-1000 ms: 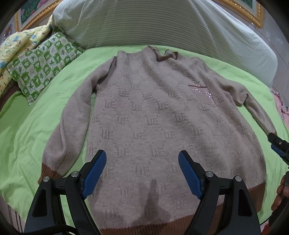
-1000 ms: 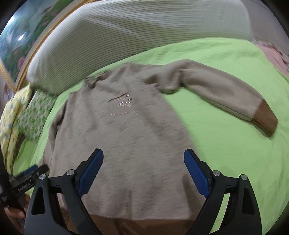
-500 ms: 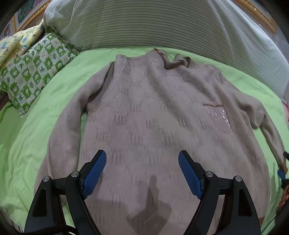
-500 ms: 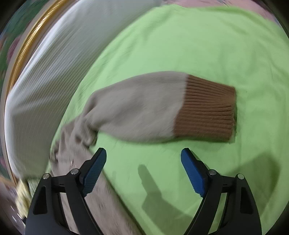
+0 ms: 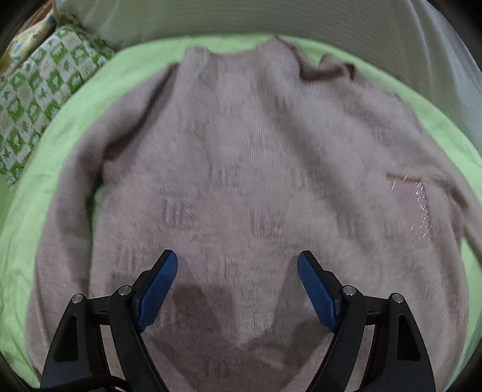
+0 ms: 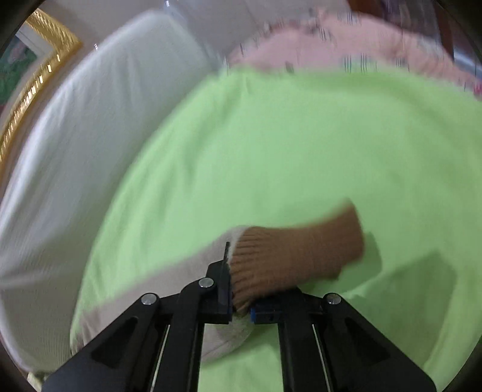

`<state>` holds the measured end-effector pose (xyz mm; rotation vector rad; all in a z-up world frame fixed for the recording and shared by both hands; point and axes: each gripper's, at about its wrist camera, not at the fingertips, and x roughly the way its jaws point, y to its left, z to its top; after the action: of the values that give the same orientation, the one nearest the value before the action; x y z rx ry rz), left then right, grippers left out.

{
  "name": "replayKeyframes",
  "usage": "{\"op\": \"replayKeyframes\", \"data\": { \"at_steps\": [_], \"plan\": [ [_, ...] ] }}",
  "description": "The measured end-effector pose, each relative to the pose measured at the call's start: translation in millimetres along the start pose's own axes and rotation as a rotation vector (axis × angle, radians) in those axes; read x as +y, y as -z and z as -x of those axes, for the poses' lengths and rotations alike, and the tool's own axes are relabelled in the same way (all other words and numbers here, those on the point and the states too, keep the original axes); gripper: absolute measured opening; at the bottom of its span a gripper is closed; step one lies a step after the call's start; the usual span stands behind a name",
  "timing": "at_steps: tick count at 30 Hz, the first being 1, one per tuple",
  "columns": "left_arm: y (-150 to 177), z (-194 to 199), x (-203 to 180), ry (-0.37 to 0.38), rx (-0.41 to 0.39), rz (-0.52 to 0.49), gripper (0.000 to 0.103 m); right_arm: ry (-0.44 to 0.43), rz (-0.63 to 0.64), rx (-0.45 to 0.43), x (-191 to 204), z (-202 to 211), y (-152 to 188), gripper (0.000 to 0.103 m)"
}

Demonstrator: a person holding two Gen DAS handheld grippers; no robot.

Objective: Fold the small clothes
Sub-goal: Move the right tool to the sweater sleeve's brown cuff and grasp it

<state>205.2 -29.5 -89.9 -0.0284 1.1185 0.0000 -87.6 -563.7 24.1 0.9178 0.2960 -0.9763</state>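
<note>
A beige knit sweater (image 5: 256, 181) lies flat, front up, on the green bedsheet (image 5: 45, 169), collar at the far side. My left gripper (image 5: 238, 280) is open and empty, hovering over the sweater's middle. In the right wrist view my right gripper (image 6: 241, 304) is shut on the sweater's sleeve (image 6: 186, 265) right at its brown ribbed cuff (image 6: 295, 253). The cuff sticks out past the fingers over the green sheet (image 6: 286, 144).
A green-and-white checked pillow (image 5: 39, 93) lies at the far left. A white striped bolster (image 5: 271, 21) runs along the bed's head and shows in the right wrist view (image 6: 75, 144). A pink blanket (image 6: 346, 45) lies beyond the sheet.
My right gripper moved down onto the sleeve and closed on it at the cuff. My left gripper moved forward and lower over the sweater, still open.
</note>
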Motion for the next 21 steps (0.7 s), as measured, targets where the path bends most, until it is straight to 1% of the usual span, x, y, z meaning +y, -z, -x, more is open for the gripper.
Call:
{"op": "replayKeyframes", "data": {
  "at_steps": [1, 2, 3, 4, 6, 7, 8, 9, 10, 11, 12, 13, 14, 15, 16, 18, 19, 21],
  "plan": [
    [2.2, -1.8, 0.5, 0.003, 0.002, -0.003, 0.082, -0.031, 0.035, -0.031, 19.7, 6.9, -11.4, 0.008],
    [3.8, -2.1, 1.6, 0.008, 0.004, -0.003, 0.082, -0.059, 0.069, -0.052, 40.3, 13.5, -12.7, 0.008],
    [4.5, -0.8, 3.6, 0.016, 0.003, 0.000, 0.082, -0.106, 0.109, -0.067, 62.8, 22.9, -10.5, 0.008],
    [4.3, 1.1, 6.0, 0.029, 0.002, 0.009, 0.082, -0.183, 0.164, -0.063, 95.1, 34.3, -1.8, 0.008],
    [2.4, 7.3, 12.3, 0.064, -0.002, 0.033, 0.082, -0.316, 0.255, -0.031, 145.8, 59.9, 34.5, 0.008],
    [1.0, 11.7, 16.3, 0.075, -0.006, 0.043, 0.082, -0.404, 0.302, 0.004, 177.4, 73.5, 60.1, 0.008],
    [-2.0, 17.8, 20.4, 0.094, -0.019, 0.054, 0.082, -0.460, 0.333, 0.031, 191.5, 85.4, 76.9, 0.008],
    [-4.4, 22.6, 23.3, 0.108, -0.031, 0.061, 0.082, -0.541, 0.380, 0.081, 218.9, 98.2, 107.5, 0.008],
    [-6.6, 28.5, 25.6, 0.118, -0.039, 0.067, 0.082, -0.630, 0.430, 0.152, 247.8, 108.9, 142.8, 0.008],
    [-9.3, 33.1, 28.7, 0.130, -0.048, 0.076, 0.083, -0.690, 0.461, 0.206, 262.2, 115.2, 164.8, 0.008],
    [-12.5, 36.8, 33.2, 0.152, -0.055, 0.092, 0.083, -0.777, 0.512, 0.299, 284.9, 122.1, 201.5, 0.013],
    [-16.4, 39.1, 35.7, 0.168, -0.054, 0.106, 0.083, -0.835, 0.558, 0.386, 301.7, 125.1, 233.5, 0.019],
    [-18.5, 40.6, 38.3, 0.179, -0.054, 0.122, 0.083, -0.892, 0.618, 0.505, 320.2, 126.4, 272.9, 0.025],
    [-18.5, 41.8, 40.5, 0.182, -0.053, 0.131, 0.083, -0.911, 0.655, 0.560, 328.2, 127.5, 295.5, 0.039],
    [-20.4, 39.4, 44.6, 0.185, -0.055, 0.138, 0.083, -0.917, 0.690, 0.591, 332.5, 128.4, 314.4, 0.048],
    [-28.6, 34.2, 41.8, 0.183, -0.044, 0.153, 0.083, -0.900, 0.713, 0.594, 328.0, 126.1, 324.2, 0.052],
    [-31.4, 30.0, 42.8, 0.184, -0.039, 0.161, 0.083, -0.880, 0.708, 0.590, 319.9, 122.0, 323.7, 0.054],
    [-38.3, 19.1, 44.9, 0.188, -0.023, 0.179, 0.083, -0.826, 0.685, 0.576, 291.6, 119.9, 315.8, 0.056]
  ]
}}
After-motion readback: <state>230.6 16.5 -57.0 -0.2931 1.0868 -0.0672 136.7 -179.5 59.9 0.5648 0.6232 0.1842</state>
